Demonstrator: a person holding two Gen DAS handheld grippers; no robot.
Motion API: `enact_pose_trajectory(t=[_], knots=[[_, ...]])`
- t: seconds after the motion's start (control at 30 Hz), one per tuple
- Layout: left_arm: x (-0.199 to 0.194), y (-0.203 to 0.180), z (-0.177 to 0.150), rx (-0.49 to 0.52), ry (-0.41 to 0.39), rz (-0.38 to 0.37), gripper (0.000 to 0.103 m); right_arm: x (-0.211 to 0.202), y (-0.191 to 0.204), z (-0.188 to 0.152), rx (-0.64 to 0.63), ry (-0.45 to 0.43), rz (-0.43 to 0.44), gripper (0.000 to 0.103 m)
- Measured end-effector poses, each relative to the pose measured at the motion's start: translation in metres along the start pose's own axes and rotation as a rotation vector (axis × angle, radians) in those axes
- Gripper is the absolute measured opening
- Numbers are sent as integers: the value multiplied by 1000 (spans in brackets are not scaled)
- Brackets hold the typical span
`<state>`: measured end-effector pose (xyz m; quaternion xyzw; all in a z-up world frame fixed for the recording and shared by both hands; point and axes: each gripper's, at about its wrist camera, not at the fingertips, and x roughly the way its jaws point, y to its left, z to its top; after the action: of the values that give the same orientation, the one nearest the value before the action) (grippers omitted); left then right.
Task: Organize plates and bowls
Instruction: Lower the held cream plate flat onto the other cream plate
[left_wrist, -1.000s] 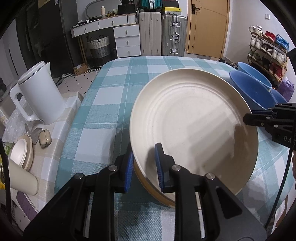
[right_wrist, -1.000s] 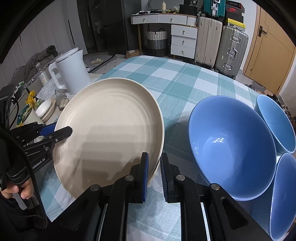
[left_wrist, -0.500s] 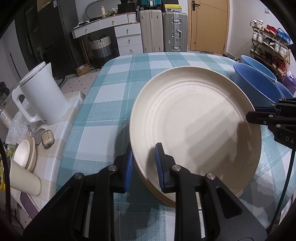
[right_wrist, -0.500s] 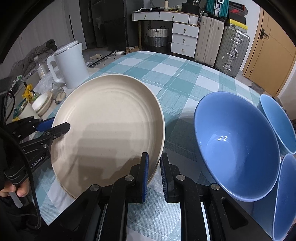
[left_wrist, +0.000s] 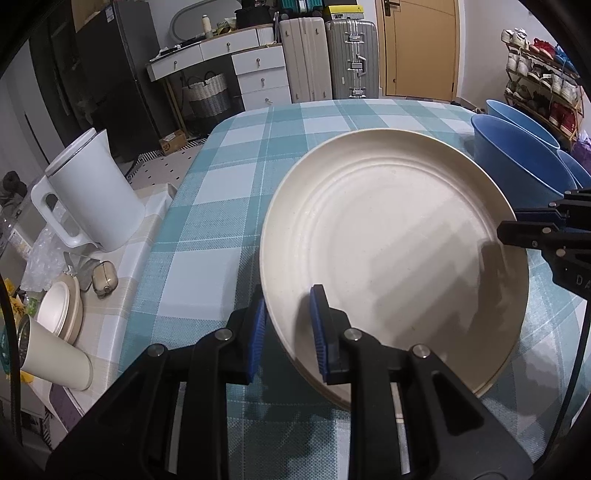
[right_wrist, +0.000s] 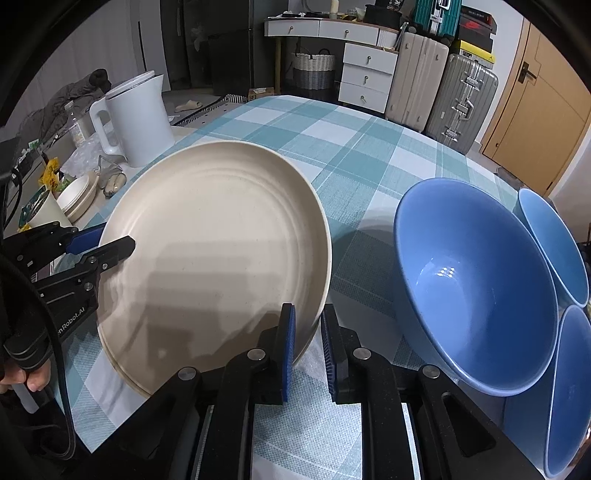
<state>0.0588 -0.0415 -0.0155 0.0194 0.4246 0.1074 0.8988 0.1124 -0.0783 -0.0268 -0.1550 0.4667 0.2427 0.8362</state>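
Your left gripper (left_wrist: 286, 332) clamps the near rim of the cream plate (left_wrist: 391, 254) over the checked tablecloth (left_wrist: 236, 177). Your right gripper (left_wrist: 517, 221) pinches its far-right rim. Blue bowls (left_wrist: 517, 162) sit beyond; a white kettle (left_wrist: 92, 195) stands left.
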Motion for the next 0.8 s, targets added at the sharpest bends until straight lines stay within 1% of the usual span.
enact_pose_trajectory(t=[0.27,0.4,0.8], knots=[[3,-2,-1,17,1,24,20,4,-1,-1,7,9,8,15],[8,-3,-2,17,12,27,20,6,0,-1,1,7,-2,15],[12,-1,-2,18,25,15,21,10,2,-2,9,-1,-21,15]])
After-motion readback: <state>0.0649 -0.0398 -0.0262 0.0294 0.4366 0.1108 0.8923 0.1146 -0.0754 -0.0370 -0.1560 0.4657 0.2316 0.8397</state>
